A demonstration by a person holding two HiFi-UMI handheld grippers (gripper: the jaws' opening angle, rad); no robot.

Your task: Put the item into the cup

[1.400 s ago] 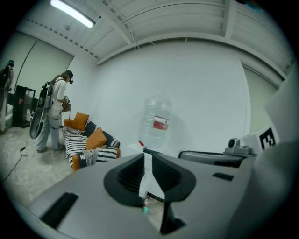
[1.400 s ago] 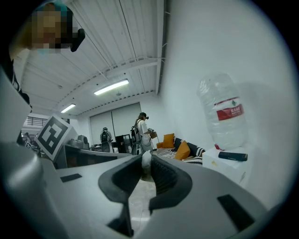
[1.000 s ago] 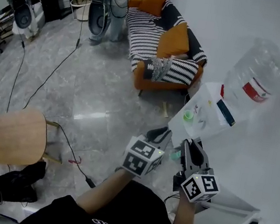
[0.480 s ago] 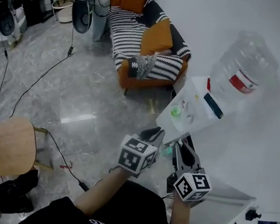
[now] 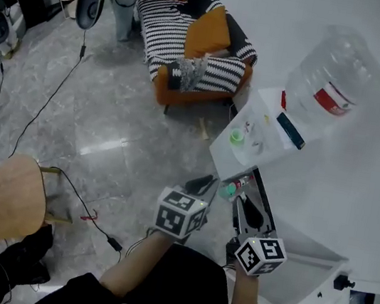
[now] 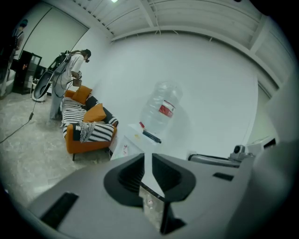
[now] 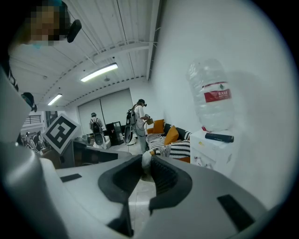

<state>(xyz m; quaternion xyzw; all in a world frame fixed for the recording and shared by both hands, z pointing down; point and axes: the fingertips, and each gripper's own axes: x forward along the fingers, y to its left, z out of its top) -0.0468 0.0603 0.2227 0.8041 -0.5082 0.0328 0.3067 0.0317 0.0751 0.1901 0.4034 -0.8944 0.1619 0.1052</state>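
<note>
A small green cup (image 5: pixel 236 138) stands on the white top of a water dispenser (image 5: pixel 260 127), under a big clear bottle (image 5: pixel 331 85). My right gripper (image 5: pixel 240 194) is just below the dispenser's near corner, short of the cup. It is shut on a small pale item (image 7: pixel 145 160), which shows greenish at the tips in the head view. My left gripper (image 5: pixel 205 184) is beside it to the left, with its jaws nearly together and nothing seen between them (image 6: pixel 148 161). The dispenser (image 6: pixel 128 144) lies ahead of both grippers.
A dark flat bar (image 5: pixel 291 131) lies on the dispenser top by the bottle. A striped sofa (image 5: pixel 194 40) with orange cushions stands behind. A round wooden stool (image 5: pixel 6 196) and a black cable (image 5: pixel 87 206) are on the marble floor at left. A white cabinet (image 5: pixel 311 291) is at right.
Both grippers have come closer to the dispenser, which now sits just above their tips. The right gripper's hold on the item is unchanged.
</note>
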